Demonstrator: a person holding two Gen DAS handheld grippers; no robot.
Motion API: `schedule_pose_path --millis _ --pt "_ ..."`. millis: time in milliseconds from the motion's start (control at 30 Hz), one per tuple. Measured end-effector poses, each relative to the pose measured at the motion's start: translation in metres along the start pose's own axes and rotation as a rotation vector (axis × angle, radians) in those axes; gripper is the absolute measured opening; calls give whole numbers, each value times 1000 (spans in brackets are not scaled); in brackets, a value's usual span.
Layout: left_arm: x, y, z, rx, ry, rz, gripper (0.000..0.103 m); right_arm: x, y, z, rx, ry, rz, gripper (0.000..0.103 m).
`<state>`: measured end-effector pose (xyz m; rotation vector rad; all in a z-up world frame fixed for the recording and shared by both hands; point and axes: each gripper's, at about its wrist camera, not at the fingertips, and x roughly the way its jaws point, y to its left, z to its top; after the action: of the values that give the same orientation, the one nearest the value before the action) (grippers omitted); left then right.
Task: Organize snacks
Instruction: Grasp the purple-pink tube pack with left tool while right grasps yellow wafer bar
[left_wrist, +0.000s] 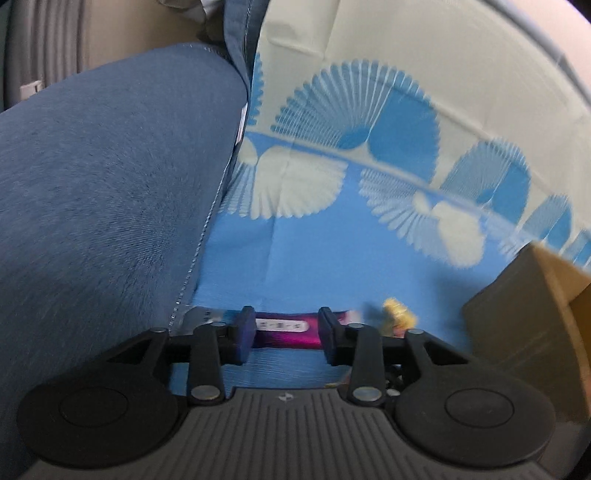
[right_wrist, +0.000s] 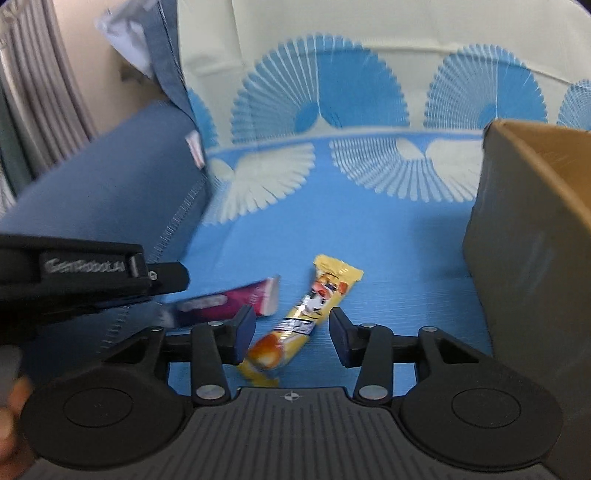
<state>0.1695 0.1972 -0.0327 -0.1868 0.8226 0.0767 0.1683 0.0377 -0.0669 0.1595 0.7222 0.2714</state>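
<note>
Blue sheet (right_wrist: 369, 243) lay under both spread grippers: left gripper (left_wrist: 286, 334) straddled the purple snack (left_wrist: 286, 328), right gripper (right_wrist: 291, 334) the yellow snack (right_wrist: 295, 321), neither pinching.

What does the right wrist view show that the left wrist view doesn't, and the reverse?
Right wrist only: the whole yellow snack bar between the open right gripper, and the left gripper's side. Left wrist only: the purple snack bar framed by the open left gripper. Both: blue cushion, fan-patterned cloth, cardboard box.
</note>
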Motion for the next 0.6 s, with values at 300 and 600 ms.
schedule_pose_path --millis 300,600 --pt "38 -25 -7 274 37 13 86 14 -10 -14 7 0 -133 12" --pt "59 -16 -10 265 89 -6 88 9 -19 -21 31 -19 -187 12"
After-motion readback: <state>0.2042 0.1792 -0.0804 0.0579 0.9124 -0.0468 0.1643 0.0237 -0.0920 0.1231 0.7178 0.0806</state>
